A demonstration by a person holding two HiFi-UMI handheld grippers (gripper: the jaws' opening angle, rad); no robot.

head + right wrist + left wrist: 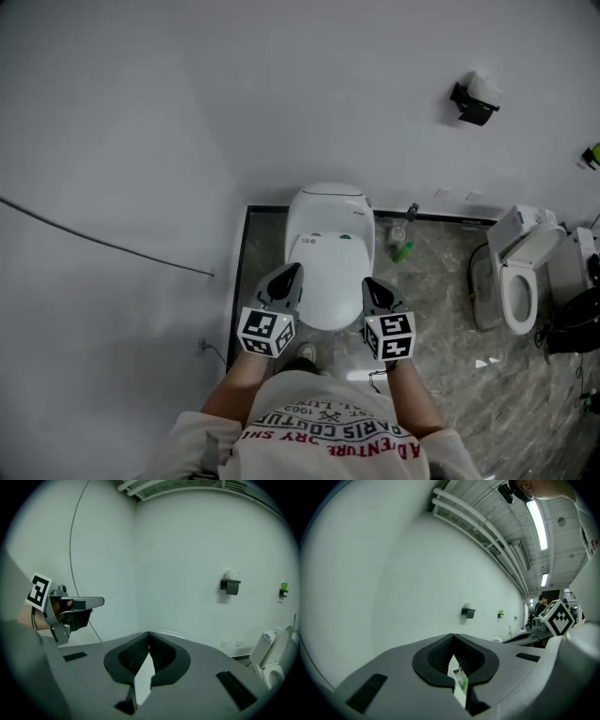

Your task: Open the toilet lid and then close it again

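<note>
Beyond the shirt [323, 433], left gripper [294, 269] and right gripper [367, 282], each pressed together empty, flank the toilet lid [330, 286]

a: how many toilets?
b: two. one toilet [328, 281] in the middle, a second toilet [521, 281] at the right.
a: grippers?
b: two, the left gripper [292, 273] and the right gripper [373, 285], with one marker cube [266, 332] on each.
a: on the walls?
b: one paper holder [473, 103] on the far wall, one cable [103, 244] at the left.
a: bottles?
b: one green bottle [403, 250] on the floor.
</note>
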